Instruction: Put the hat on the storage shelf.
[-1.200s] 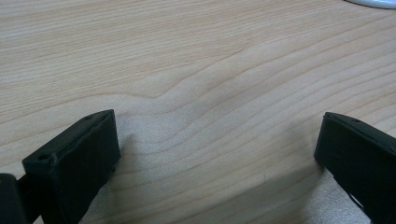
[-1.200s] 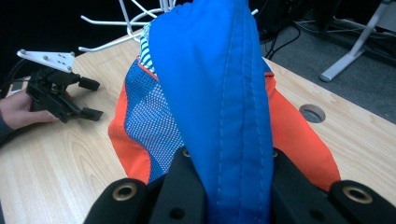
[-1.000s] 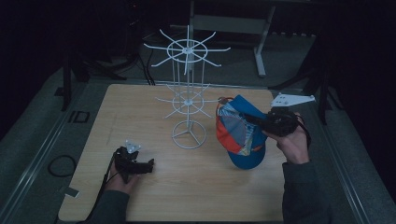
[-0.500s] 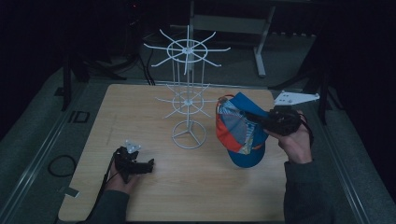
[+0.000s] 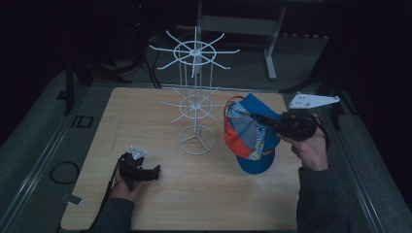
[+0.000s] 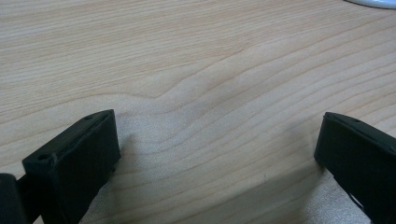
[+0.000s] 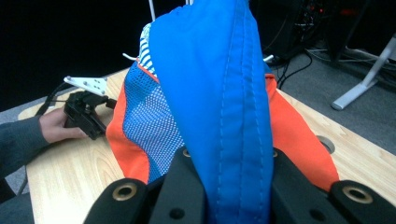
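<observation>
The cap (image 5: 250, 138) is bright blue with orange panels, blue-and-white mesh and a striped patch near its top. The wire rack (image 5: 195, 92) is white. The table (image 5: 204, 194) is pale wood with wavy grain.

A white wire display rack (image 5: 195, 97) stands upright at the middle of the far half of the wooden table (image 5: 204, 194), its round base (image 5: 196, 140) flat on the boards. Past the far edge, on the dim floor, dark cables (image 5: 145, 68) and what may be a grey desk leg (image 5: 271, 58).
</observation>
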A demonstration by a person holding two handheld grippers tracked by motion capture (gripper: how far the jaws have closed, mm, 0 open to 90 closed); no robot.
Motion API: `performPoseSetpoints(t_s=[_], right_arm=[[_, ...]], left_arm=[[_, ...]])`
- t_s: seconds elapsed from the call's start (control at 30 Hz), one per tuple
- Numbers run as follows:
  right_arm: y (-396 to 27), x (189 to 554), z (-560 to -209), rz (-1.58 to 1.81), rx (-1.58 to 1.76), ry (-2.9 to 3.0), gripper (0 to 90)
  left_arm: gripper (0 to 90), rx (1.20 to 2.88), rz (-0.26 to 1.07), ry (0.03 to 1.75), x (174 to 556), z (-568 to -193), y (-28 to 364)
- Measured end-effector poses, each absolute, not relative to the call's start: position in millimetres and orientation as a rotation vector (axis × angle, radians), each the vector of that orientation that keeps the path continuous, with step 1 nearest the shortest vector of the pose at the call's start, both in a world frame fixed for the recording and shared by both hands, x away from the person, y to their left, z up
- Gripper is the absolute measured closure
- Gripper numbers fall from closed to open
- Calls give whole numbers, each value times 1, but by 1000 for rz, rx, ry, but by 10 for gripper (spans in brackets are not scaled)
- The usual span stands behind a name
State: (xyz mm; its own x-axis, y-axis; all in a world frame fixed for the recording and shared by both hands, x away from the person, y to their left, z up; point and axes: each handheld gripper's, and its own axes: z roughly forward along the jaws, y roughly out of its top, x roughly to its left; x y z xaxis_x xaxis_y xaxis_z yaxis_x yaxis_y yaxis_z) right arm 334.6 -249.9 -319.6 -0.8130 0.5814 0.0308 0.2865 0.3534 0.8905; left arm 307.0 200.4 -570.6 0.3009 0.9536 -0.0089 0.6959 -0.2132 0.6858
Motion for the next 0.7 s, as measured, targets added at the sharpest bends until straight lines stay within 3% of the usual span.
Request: performPoseSetpoints(t_s=[0.7], right_arm=[[-250,331,-301,1520,722,2316,878]], left_arm=[[1,1987,570,1462,307,-571,200]])
